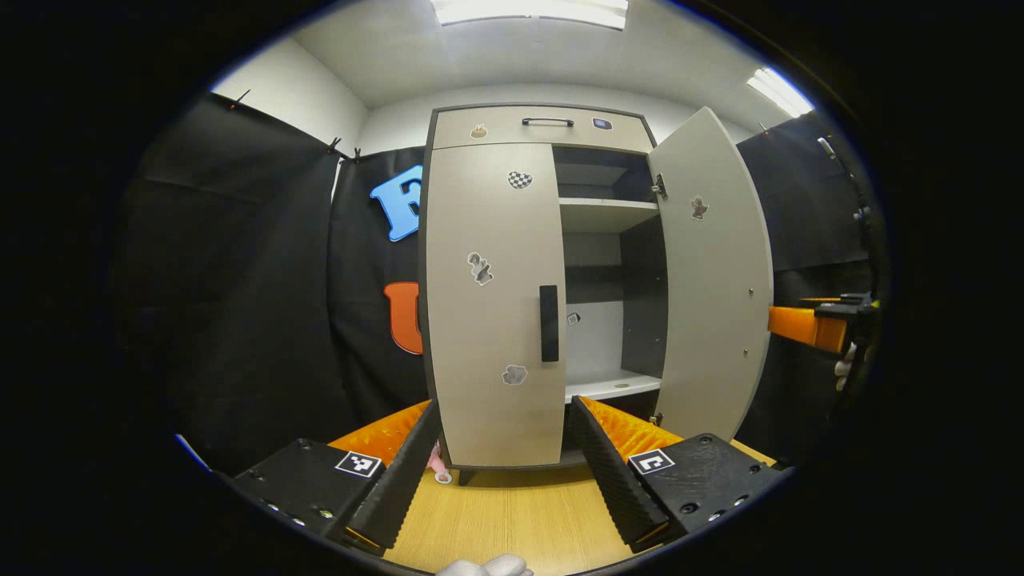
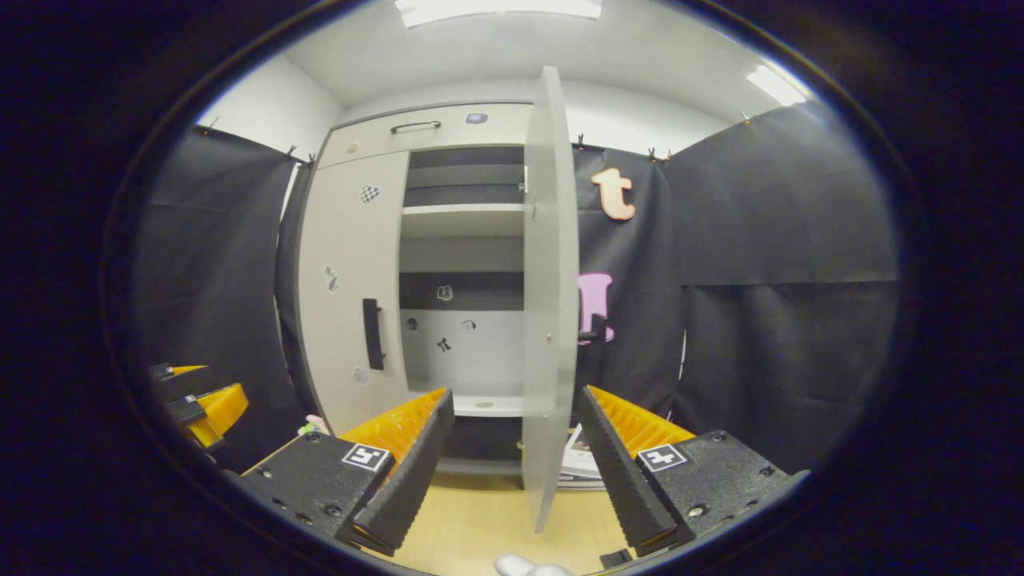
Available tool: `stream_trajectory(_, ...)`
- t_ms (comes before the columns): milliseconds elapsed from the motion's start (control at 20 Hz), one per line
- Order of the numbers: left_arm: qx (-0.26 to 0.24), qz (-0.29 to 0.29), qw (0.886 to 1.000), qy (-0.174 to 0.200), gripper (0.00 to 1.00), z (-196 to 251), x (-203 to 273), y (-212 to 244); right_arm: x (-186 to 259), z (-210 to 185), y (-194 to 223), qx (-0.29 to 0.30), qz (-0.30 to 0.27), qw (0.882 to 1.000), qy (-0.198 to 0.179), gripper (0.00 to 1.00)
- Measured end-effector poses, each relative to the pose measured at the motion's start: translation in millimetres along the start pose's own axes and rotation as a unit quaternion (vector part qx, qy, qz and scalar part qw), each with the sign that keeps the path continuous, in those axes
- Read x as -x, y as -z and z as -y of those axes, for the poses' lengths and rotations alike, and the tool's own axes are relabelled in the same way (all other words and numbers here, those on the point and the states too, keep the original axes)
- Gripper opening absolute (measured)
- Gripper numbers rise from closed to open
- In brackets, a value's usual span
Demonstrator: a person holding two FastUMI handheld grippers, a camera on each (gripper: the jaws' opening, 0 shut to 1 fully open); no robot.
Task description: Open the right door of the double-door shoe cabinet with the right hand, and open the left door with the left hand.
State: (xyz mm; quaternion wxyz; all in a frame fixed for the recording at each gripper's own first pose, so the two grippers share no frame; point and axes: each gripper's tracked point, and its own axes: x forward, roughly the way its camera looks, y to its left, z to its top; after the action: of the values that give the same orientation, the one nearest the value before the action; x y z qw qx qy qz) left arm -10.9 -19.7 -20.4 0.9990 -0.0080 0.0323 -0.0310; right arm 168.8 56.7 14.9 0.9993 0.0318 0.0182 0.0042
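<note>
Cataloguing what I have in front of me, item by item.

Shoe cabinet (image 1: pixel 512 128): stands on the pale wood counter (image 1: pixel 512 520), backed against the booth cloth. A drawer (image 1: pixel 544 126) with a dark bar pull runs across its top.

Right door (image 1: pixel 712 272): swung wide, edge-on in the right gripper view (image 2: pixel 550 296). I judge this half of the task done; shelves (image 1: pixel 608 204) and the interior back panel are exposed.

Left door (image 1: pixel 492 304): flat against the carcass, not yet opened. Its dark vertical handle (image 1: pixel 549 323) sits on the inner edge, beside the open bay, which is where I would take hold.

Left hand-held gripper (image 1: pixel 500 472): fingers spread wide, nothing between them, squared up to the left door and low of the handle. I read this as lining up for the approach.

Right hand-held gripper (image 2: pixel 516 464): fingers spread wide, gripping nothing. The open door's lower edge stands between them in view, but neither finger presses on it. It also appears at the far right of the left gripper view (image 1: pixel 824 324).

Markings: small picture stickers on both doors (image 1: pixel 520 180) and on the back panel; square black-and-white coded tags on each gripper body (image 1: pixel 358 463). No brand name or readable wording that I can make out. Printed papers (image 2: pixel 580 460) lie at the cabinet's foot, too small to read.
</note>
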Motion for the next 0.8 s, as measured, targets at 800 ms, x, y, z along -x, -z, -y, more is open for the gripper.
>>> stream_trajectory(800,-0.006,0.025,0.999,0.038,0.96,30.0,-135.1,-11.9,10.5,-21.8,16.9,-0.01,-0.055,0.998,-0.012,0.98)
